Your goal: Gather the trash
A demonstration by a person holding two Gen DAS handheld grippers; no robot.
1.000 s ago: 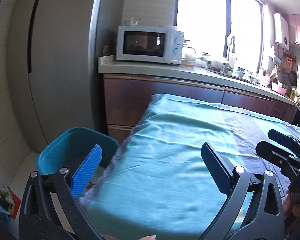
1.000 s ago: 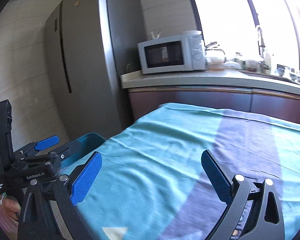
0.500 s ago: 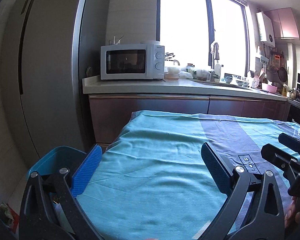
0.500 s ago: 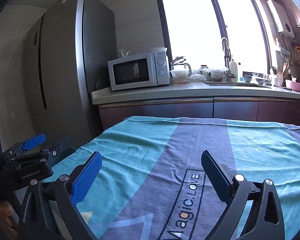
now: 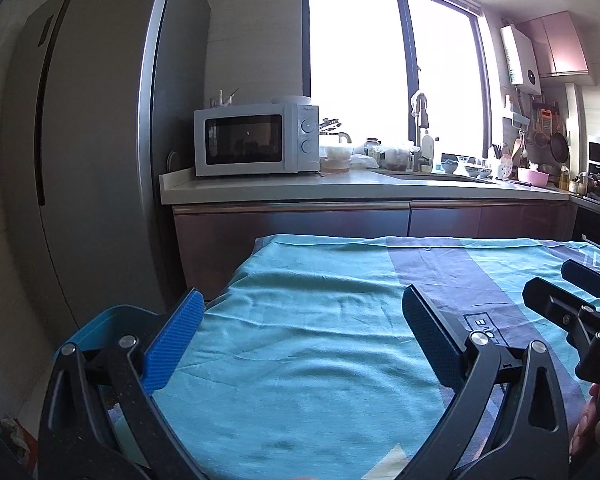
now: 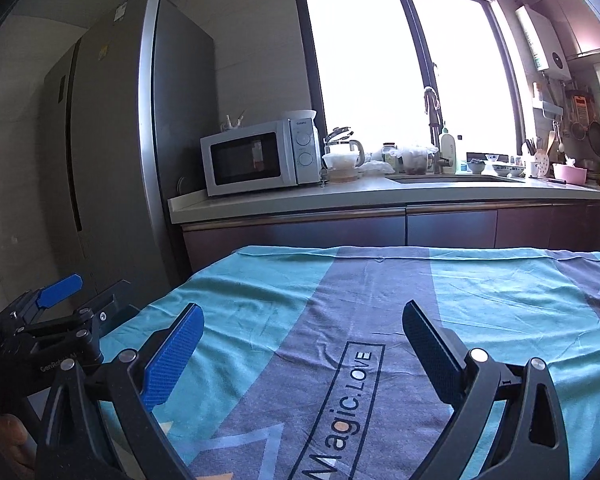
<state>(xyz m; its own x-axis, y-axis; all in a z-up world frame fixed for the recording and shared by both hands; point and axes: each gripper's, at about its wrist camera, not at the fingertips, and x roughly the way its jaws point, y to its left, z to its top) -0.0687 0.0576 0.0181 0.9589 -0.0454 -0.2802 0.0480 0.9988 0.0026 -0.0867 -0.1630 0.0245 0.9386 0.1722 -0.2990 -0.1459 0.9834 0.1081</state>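
Observation:
My left gripper [image 5: 300,336] is open above the near left part of a table covered by a teal and purple cloth [image 5: 320,320], with nothing between its fingers. A blue bin [image 5: 100,326] stands on the floor just off the table's left edge, partly hidden by the left finger. My right gripper [image 6: 300,340] is also open and empty, over the cloth's printed lettering [image 6: 342,412]. From the right wrist view the left gripper [image 6: 60,308] shows at the far left. No piece of trash shows on the cloth in either view.
A tall grey fridge [image 5: 92,160] stands at the left. Behind the table runs a counter [image 5: 340,190] with a white microwave [image 5: 256,140], bowls, a sink and a bright window. Some crumpled items [image 5: 14,434] lie on the floor at lower left.
Both views have tilted up and swung right, away from the blue bin toward the counter and window. Both grippers stayed open and empty.

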